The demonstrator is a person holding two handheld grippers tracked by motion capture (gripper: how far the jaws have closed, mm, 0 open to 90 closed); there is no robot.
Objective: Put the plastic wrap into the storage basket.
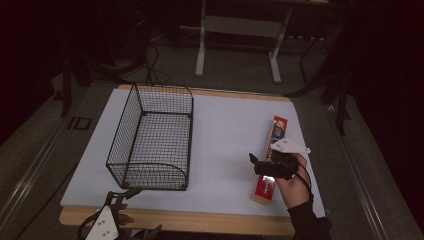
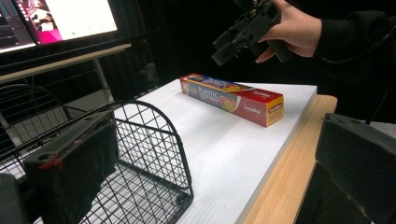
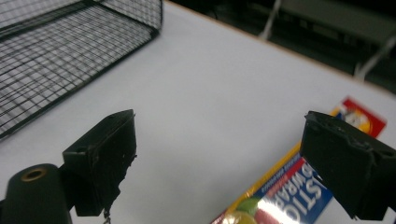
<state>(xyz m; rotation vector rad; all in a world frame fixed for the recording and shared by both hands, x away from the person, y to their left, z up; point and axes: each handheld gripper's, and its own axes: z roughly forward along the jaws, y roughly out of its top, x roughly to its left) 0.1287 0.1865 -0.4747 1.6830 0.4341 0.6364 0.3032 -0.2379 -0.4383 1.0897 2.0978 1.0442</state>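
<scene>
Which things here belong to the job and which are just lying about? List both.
In the job:
- long red cardboard plastic-wrap box
- black wire mesh basket
- right gripper, jaws open above the box

Lying about:
- lit monitor
- white-legged desk behind

Plastic wrap box [image 3: 299, 196] is cut off by bottom edge in right gripper view, label partly behind one jaw; in high view its middle is hidden under right gripper [image 1: 272, 165] & hand, print too small to read. Left gripper [image 1: 112, 212] is cropped at bottom of high view, jaw gap can't be judged there. Wire basket [image 2: 154, 154] is cut by left/bottom edges in left gripper view, part hidden behind near jaw.
</scene>
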